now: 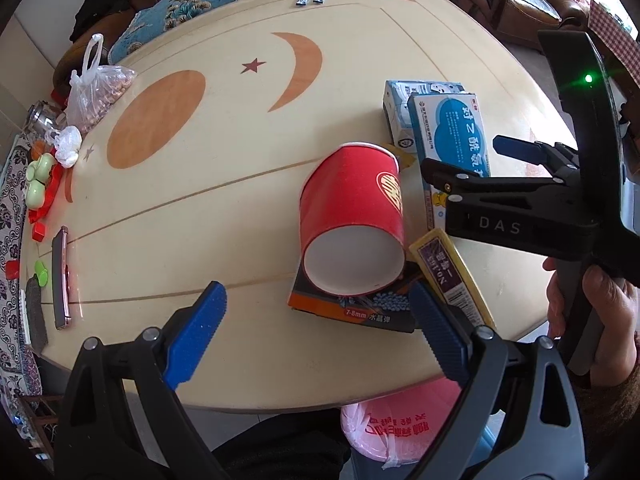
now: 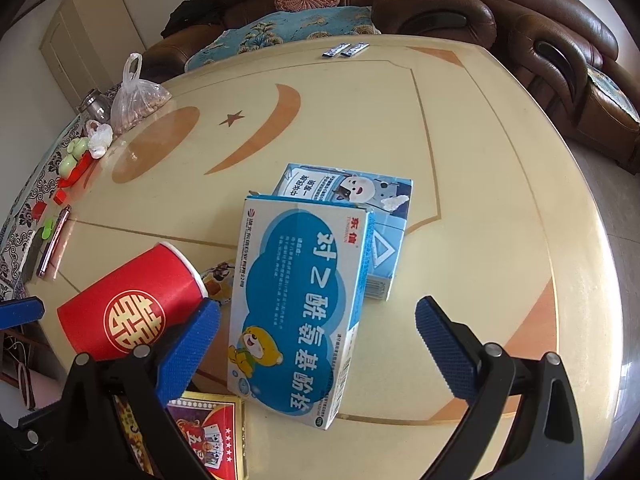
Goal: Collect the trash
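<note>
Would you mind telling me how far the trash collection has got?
Nothing looks collected yet. Both tongs are open and empty: the left tongs face the tipped red cup, the right tongs the blue medicine box. Both, plus the yellow box, remain on the table.

Worked in home living room: brown leather sofa (image 2: 460, 8) with cushions stood beyond my grippers, past cream inlaid table (image 2: 480, 160) strewn with household clutter.

The cup (image 1: 352, 216) is red with a gold sign. The table (image 1: 224, 184) is cream with orange moon shapes. The box (image 2: 296, 308) is blue and white.
</note>
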Available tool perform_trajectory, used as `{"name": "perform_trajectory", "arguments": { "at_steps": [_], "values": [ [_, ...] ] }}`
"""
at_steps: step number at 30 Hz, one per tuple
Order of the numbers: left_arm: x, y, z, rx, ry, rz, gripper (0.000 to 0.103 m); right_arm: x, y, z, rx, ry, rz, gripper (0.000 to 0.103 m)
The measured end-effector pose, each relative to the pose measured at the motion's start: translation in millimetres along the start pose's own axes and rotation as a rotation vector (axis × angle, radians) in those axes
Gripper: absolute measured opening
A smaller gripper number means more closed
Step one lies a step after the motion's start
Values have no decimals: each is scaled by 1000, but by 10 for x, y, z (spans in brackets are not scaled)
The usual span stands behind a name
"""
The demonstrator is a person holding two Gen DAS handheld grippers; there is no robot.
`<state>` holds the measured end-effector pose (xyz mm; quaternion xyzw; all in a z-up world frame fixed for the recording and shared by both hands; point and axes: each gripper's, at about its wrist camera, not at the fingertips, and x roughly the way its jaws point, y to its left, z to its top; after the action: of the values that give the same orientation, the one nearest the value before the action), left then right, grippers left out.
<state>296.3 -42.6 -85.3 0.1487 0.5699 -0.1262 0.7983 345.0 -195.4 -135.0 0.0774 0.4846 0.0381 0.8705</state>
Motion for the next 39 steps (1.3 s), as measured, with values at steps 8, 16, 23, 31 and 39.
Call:
{"name": "perform_trajectory", "arguments": {
  "at_steps": [8, 16, 23, 31, 39],
  "values": [
    [186, -42, 38, -111, 65, -63, 90, 83, -24, -67, 37, 3, 15, 88],
    [240, 39, 44, -242, 116, -103, 90, 110, -64, -73, 65, 16, 51, 78],
    [255, 47, 18, -383, 168, -101, 90, 151, -119, -34, 80, 41, 83, 78],
    [201, 1, 68, -433, 203, -25, 90, 151, -114, -31, 88, 38, 91, 78],
    [333, -170, 47, -445, 280, 4, 91, 150, -162, -14, 87, 49, 126, 78]
  ]
}}
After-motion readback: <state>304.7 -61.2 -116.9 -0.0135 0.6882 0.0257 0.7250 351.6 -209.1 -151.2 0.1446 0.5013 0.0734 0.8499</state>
